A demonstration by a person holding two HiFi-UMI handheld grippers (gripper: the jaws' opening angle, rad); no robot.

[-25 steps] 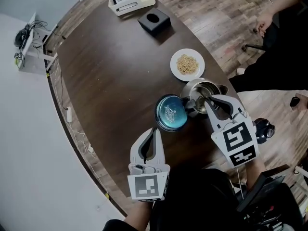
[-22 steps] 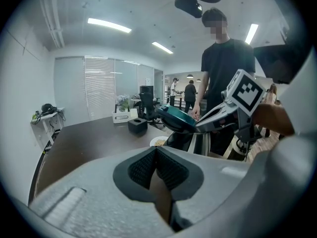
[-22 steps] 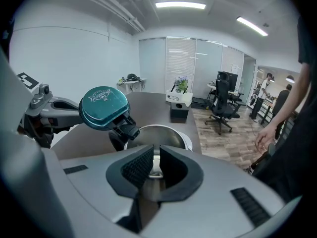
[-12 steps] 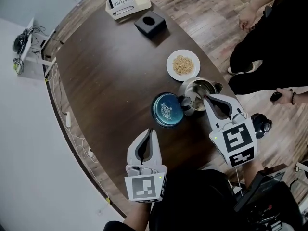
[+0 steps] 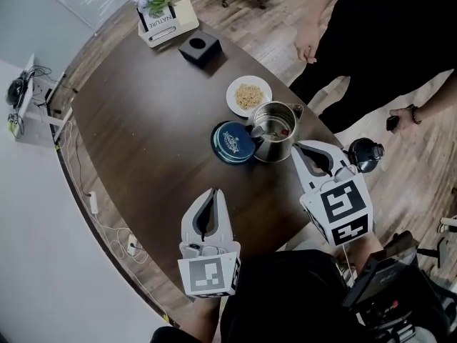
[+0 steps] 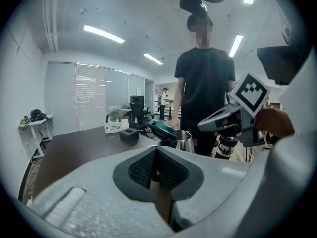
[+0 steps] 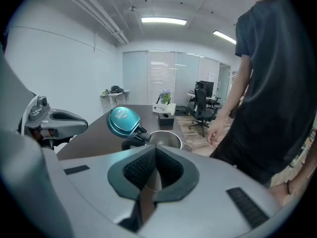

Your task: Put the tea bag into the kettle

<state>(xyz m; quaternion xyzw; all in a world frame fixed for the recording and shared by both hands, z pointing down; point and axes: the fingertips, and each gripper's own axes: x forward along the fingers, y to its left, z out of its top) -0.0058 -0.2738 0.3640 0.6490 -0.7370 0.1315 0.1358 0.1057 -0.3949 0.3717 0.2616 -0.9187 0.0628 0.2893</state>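
Head view: a steel kettle (image 5: 273, 131) stands open near the edge of a dark oval table (image 5: 143, 134), its teal lid (image 5: 233, 143) tipped back. The tea bag cannot be picked out with certainty inside. The left gripper (image 5: 213, 194) and the right gripper (image 5: 308, 148) hang apart from the kettle, each with its jaws together. Beyond lie a white plate (image 5: 231, 100) of pale food, a black box (image 5: 199, 48) and a white planter (image 5: 168, 23). A black bottle (image 5: 364, 154) sits off the table's edge, above the wood floor (image 5: 271, 20).

Left gripper view: the pads meet with nothing between them. Ahead are the kettle (image 6: 184, 142) and a person (image 6: 205, 83) in a dark shirt, in an office lit by ceiling strips.

Right gripper view: the pads are likewise pressed together and empty. The raised lid (image 7: 123, 121) shows ahead, with glass partitions and desk chairs behind.
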